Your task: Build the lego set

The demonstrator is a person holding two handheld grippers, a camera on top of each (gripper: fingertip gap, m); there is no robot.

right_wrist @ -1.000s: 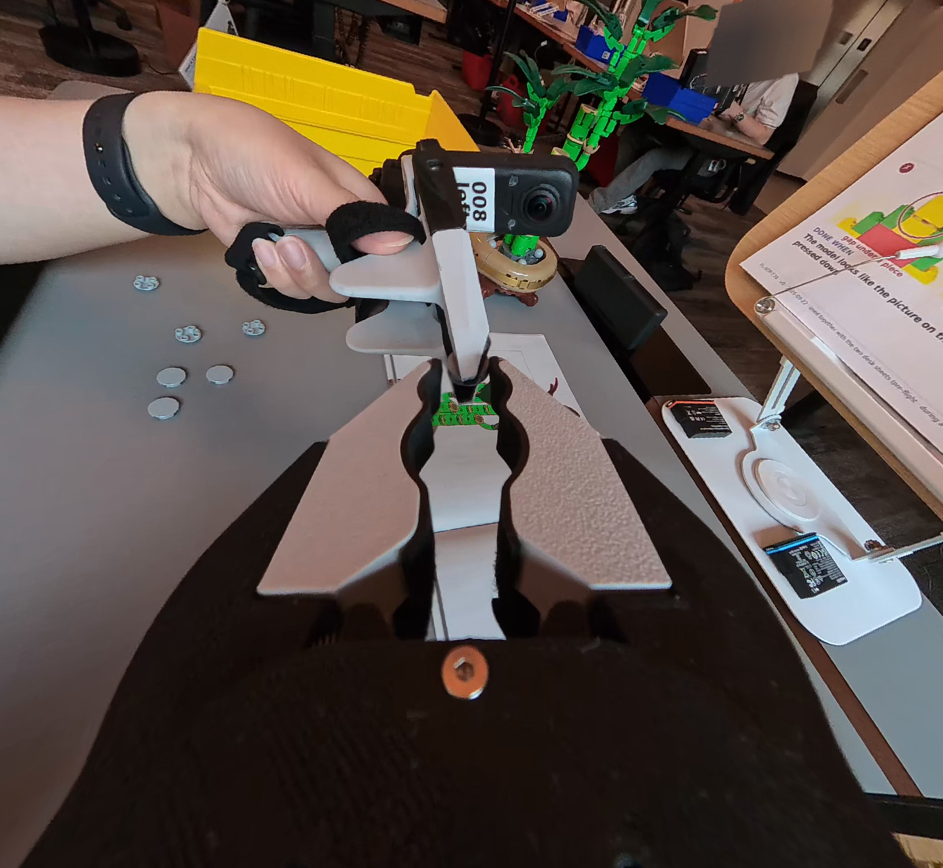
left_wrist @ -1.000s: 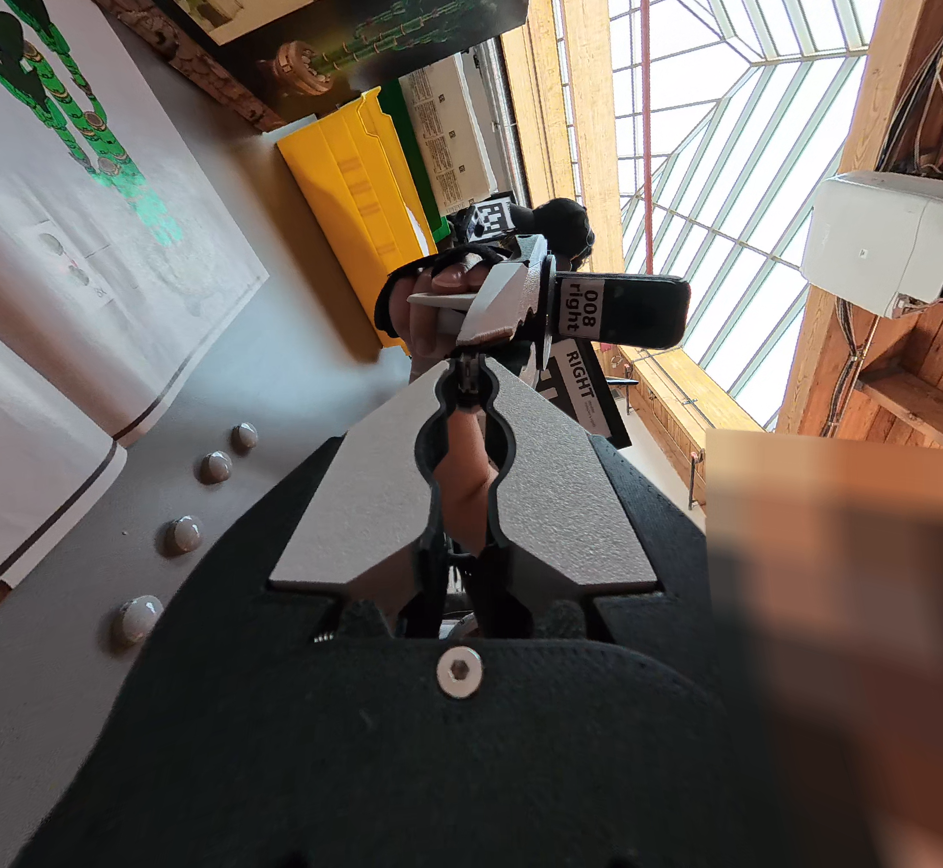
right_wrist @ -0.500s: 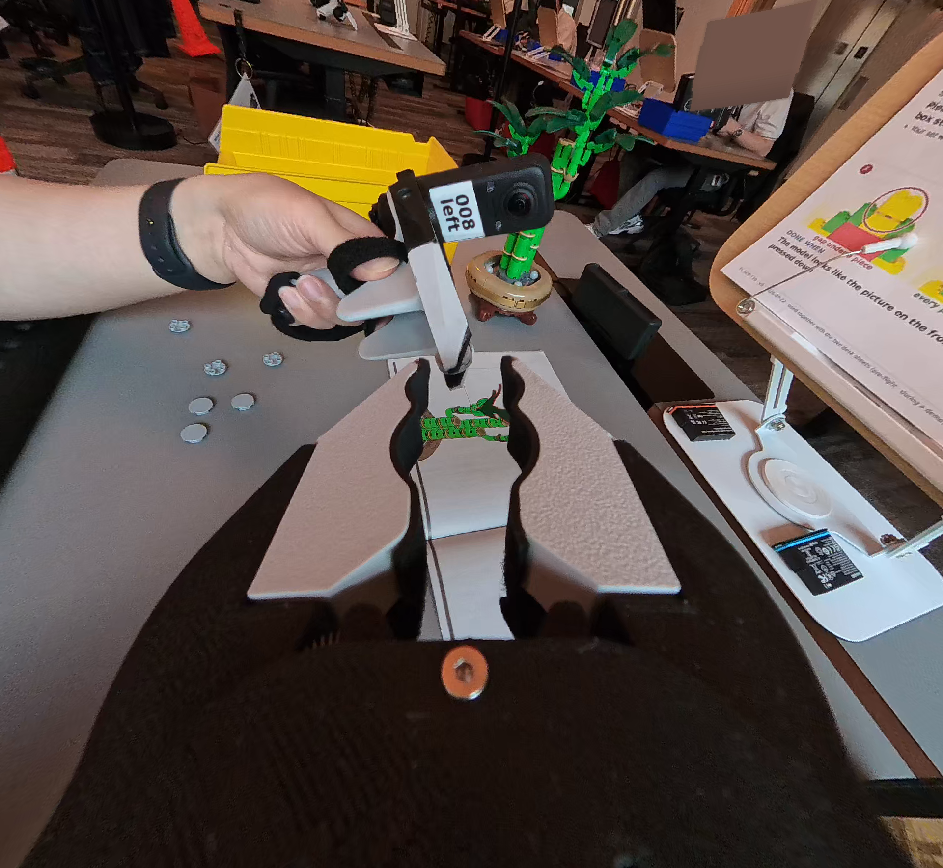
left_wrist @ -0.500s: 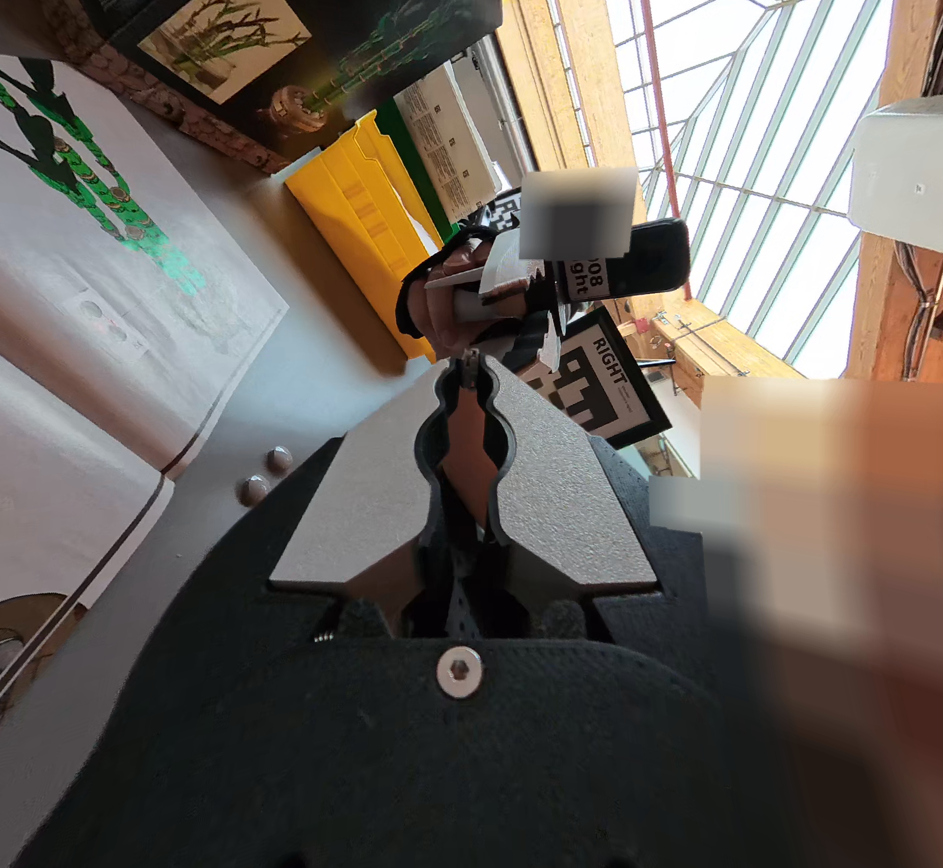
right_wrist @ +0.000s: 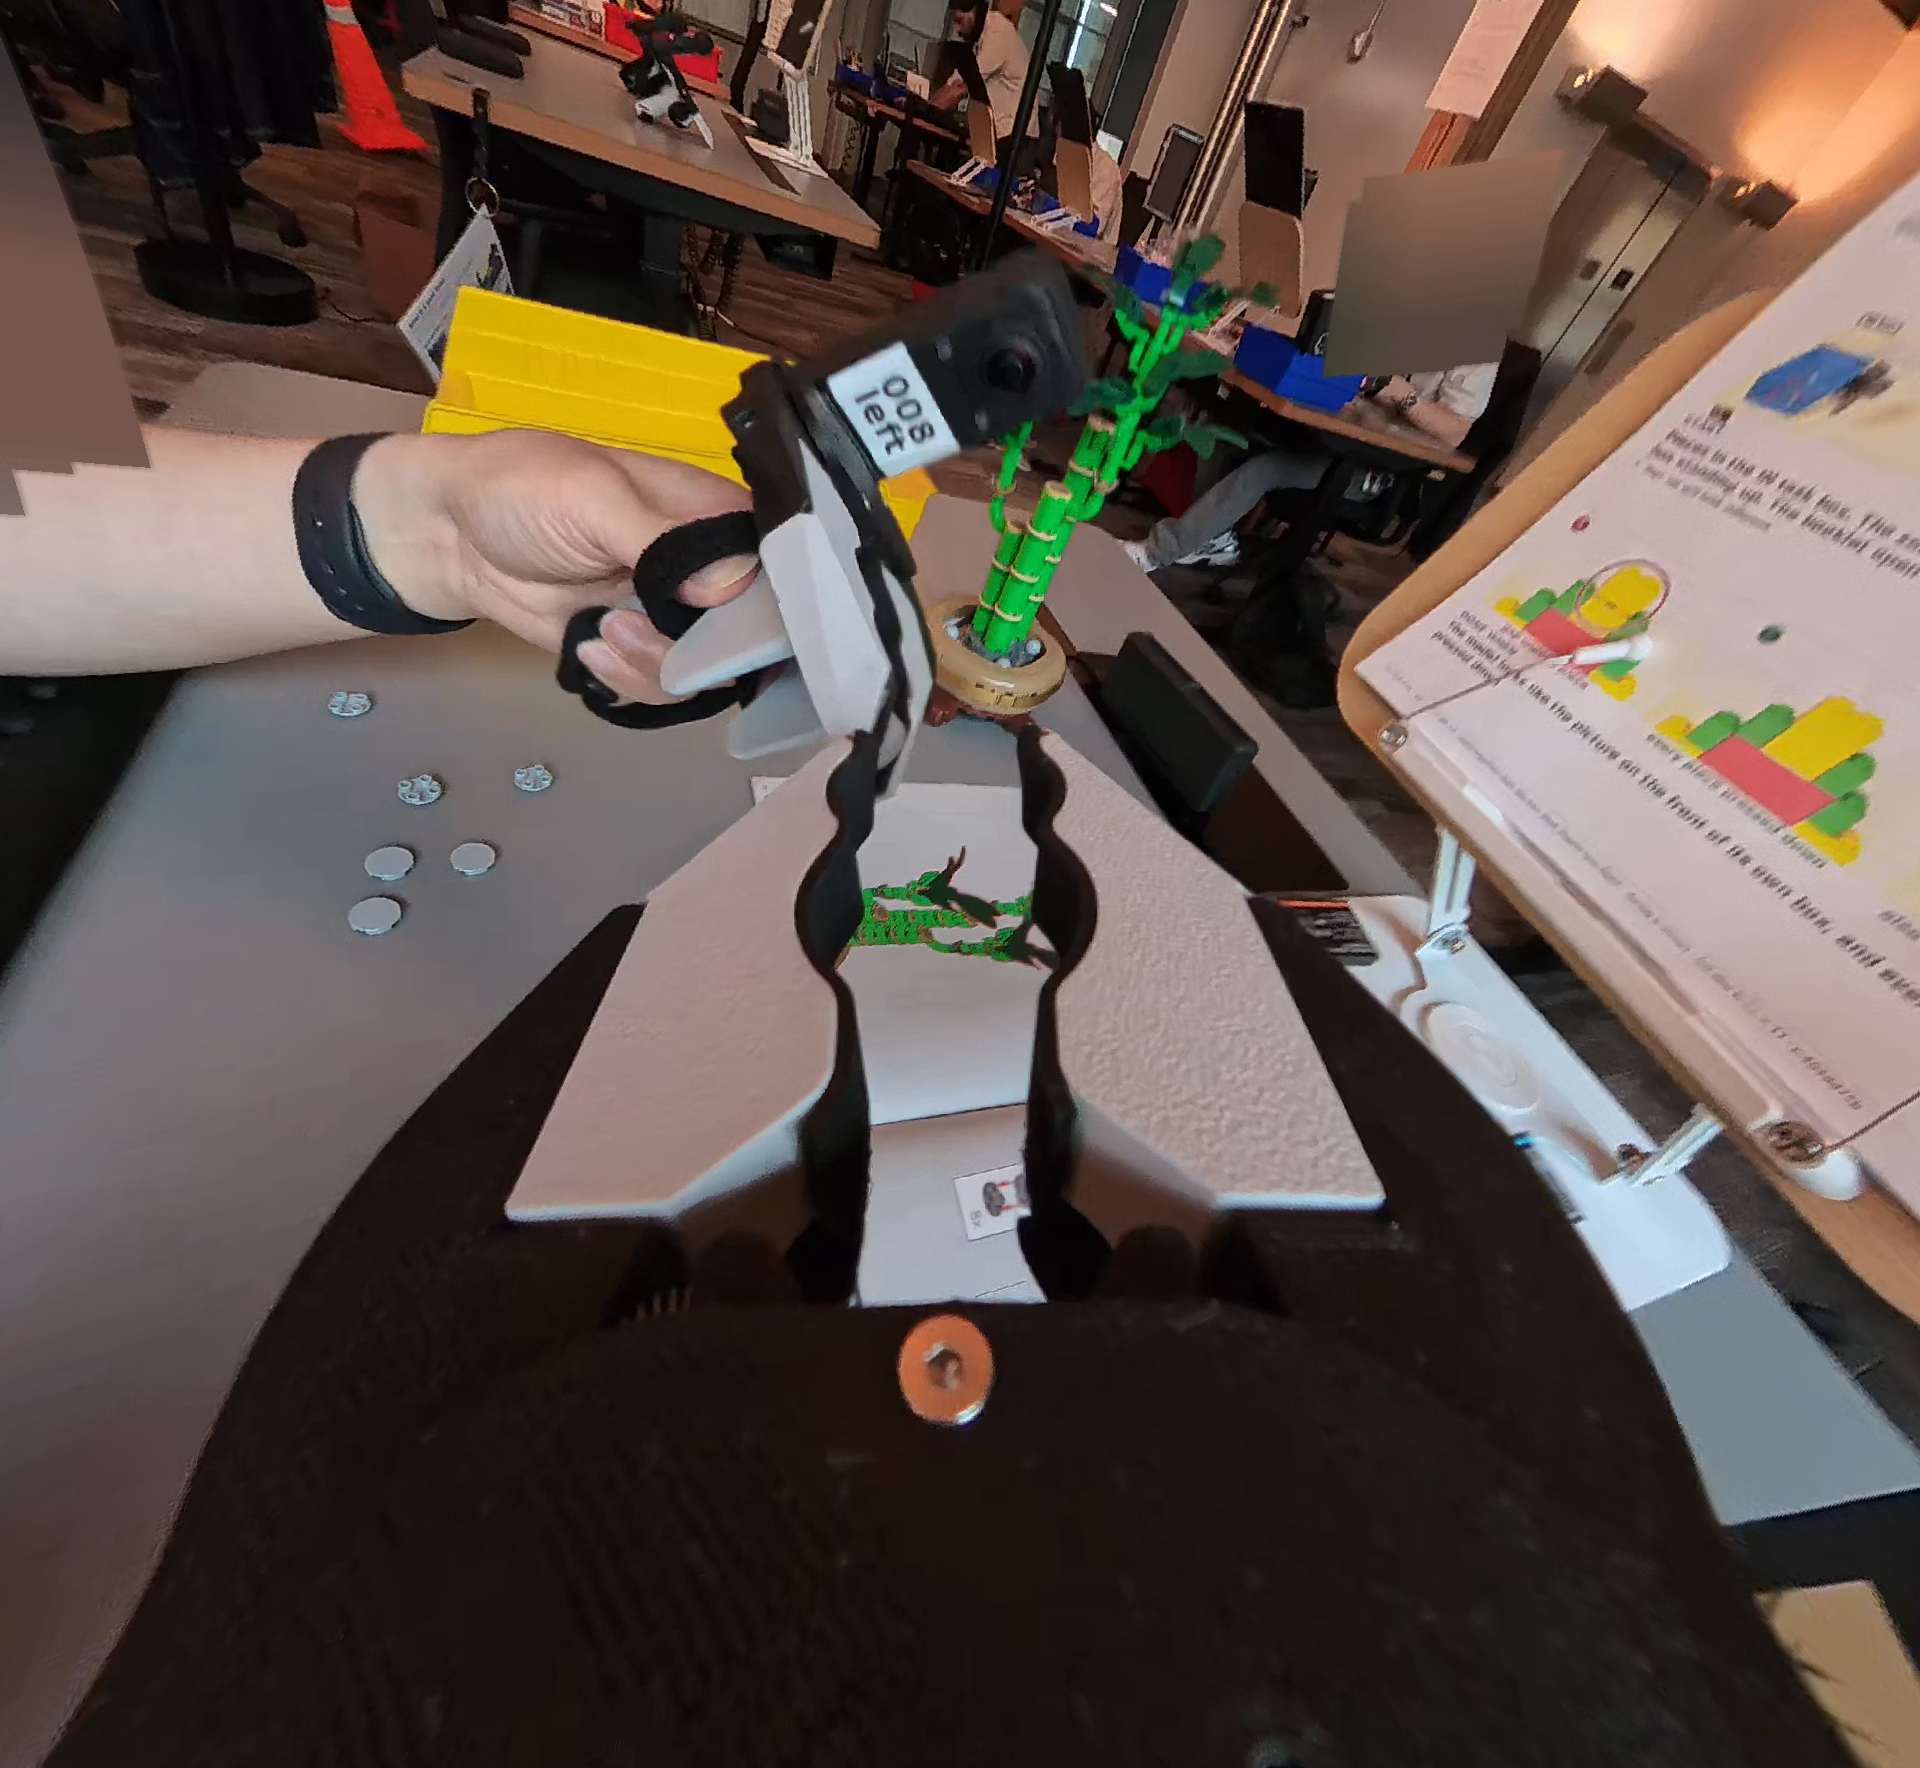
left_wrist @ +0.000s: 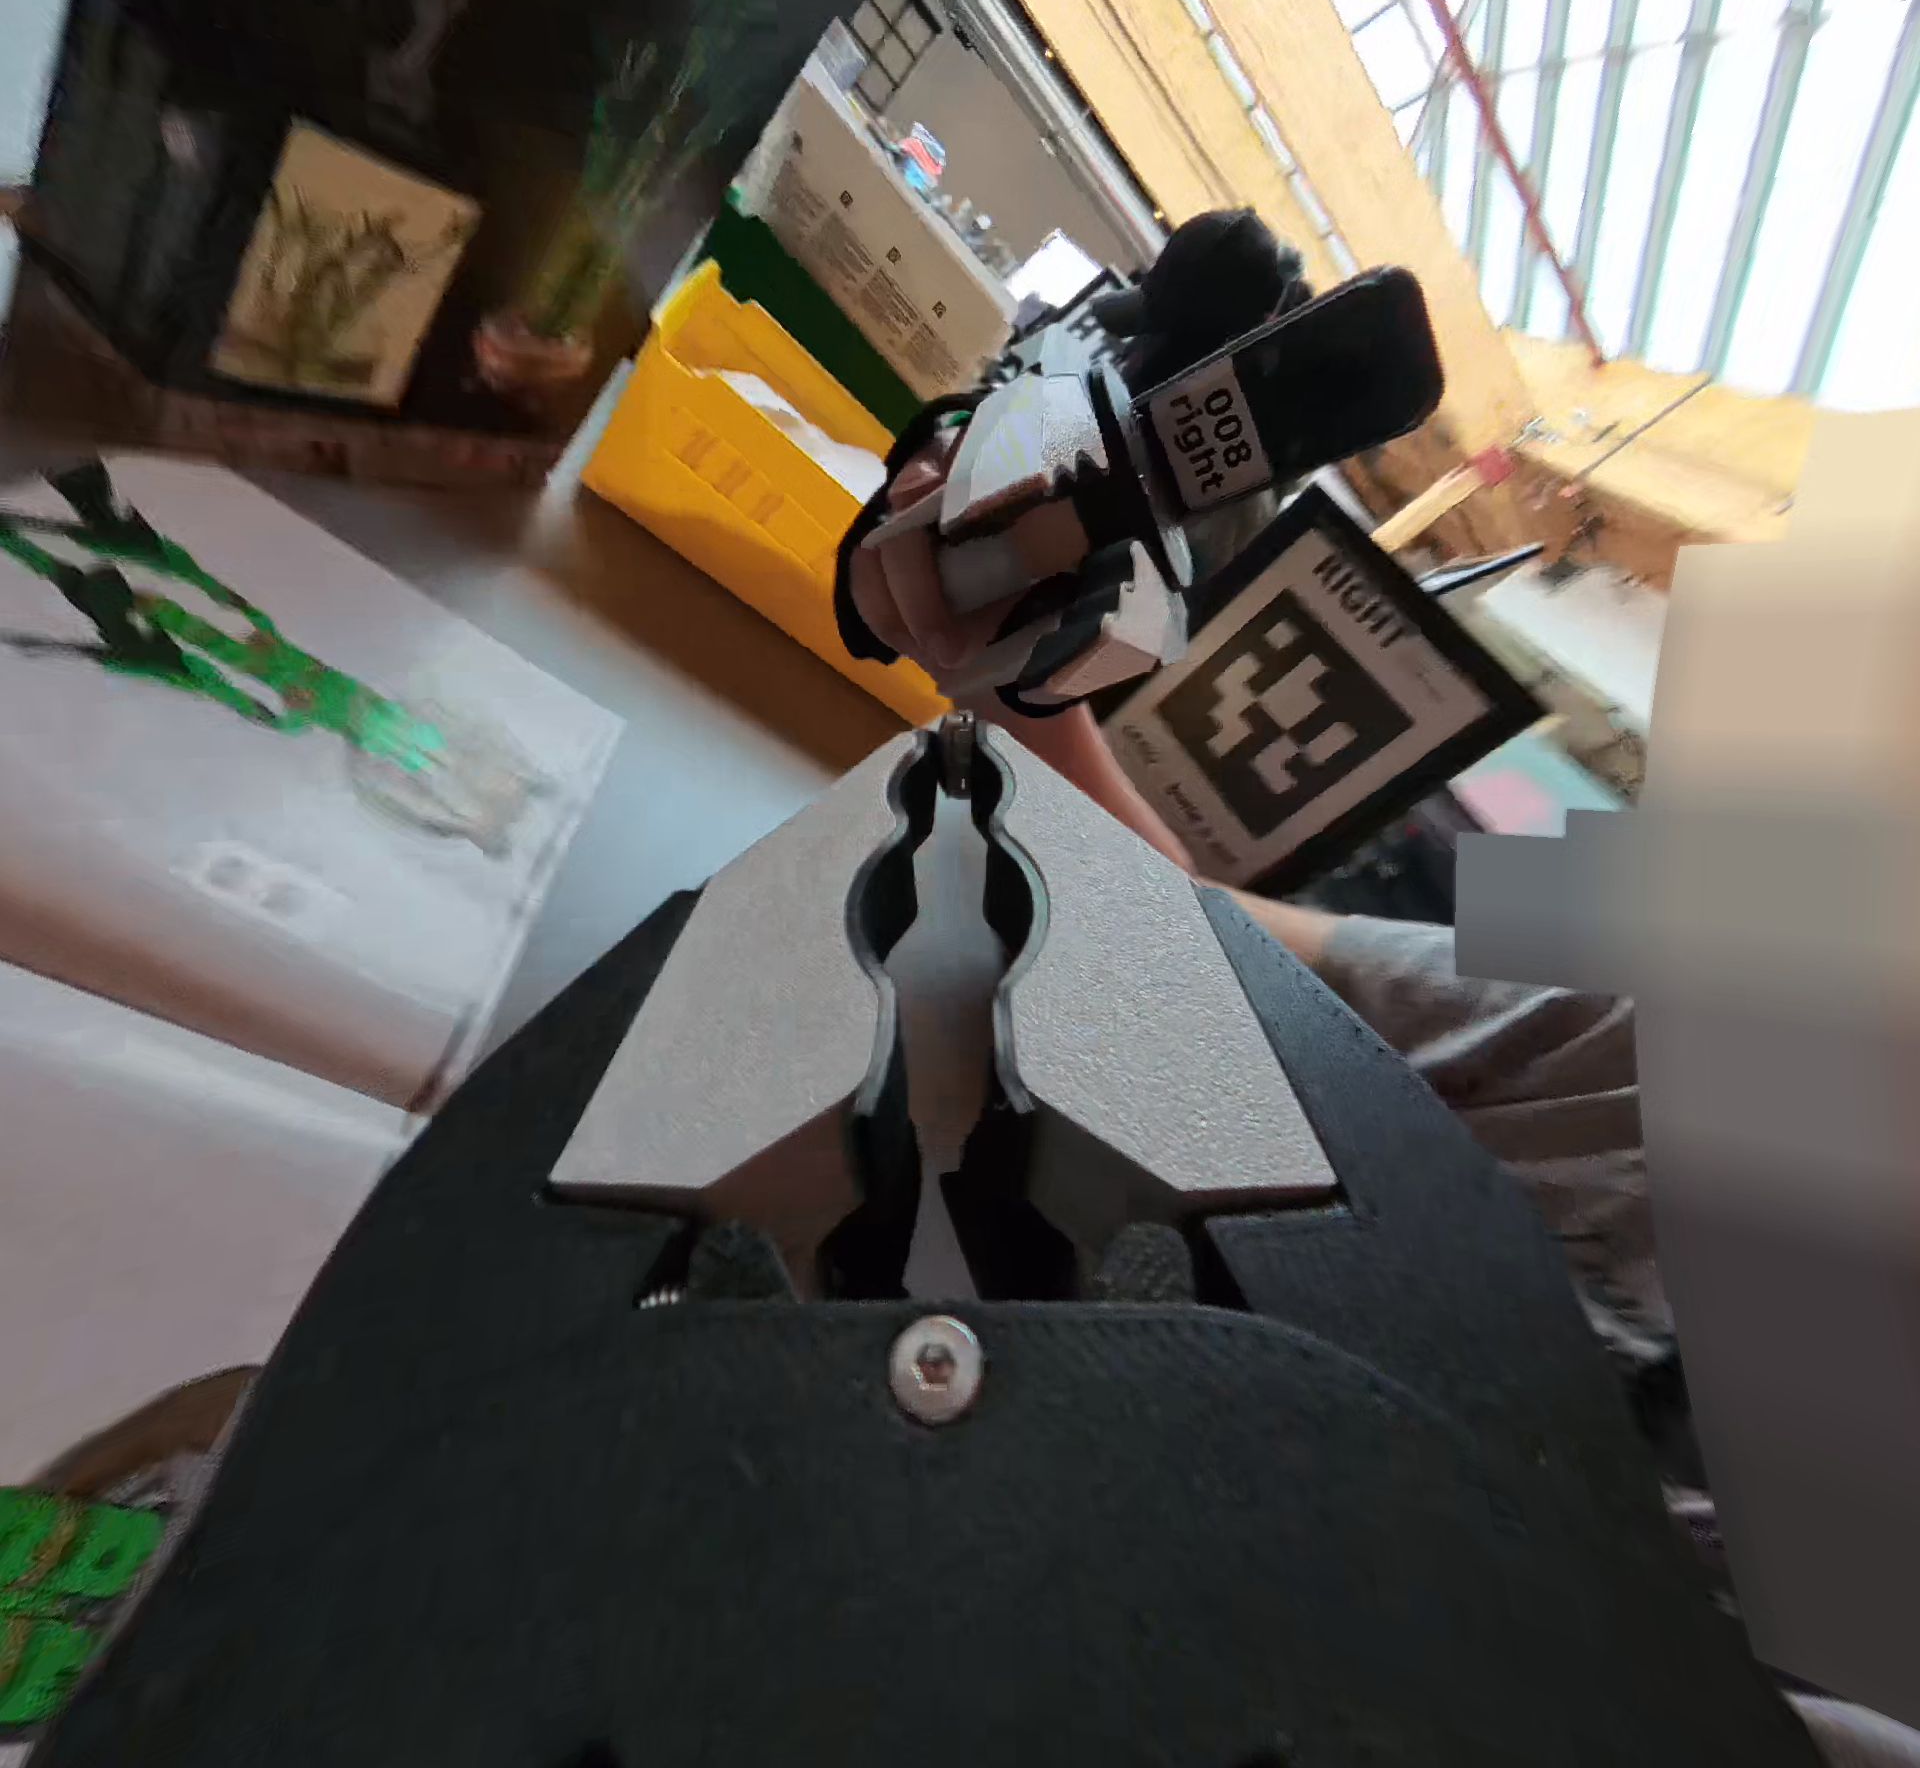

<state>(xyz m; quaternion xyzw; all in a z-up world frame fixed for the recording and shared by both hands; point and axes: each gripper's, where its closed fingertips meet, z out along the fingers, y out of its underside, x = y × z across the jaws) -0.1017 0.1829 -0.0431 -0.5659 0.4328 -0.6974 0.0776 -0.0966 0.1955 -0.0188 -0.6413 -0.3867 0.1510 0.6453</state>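
Well, yellow bin (left_wrist: 727, 461) holds something white (blurred).

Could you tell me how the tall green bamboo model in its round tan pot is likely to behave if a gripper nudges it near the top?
The bamboo model would probably tip easily: its stalks rise high above a narrow tan pot. Being snapped-together bricks, its thin leafy branches may pop off under a push. It likely stays stiff rather than bending.
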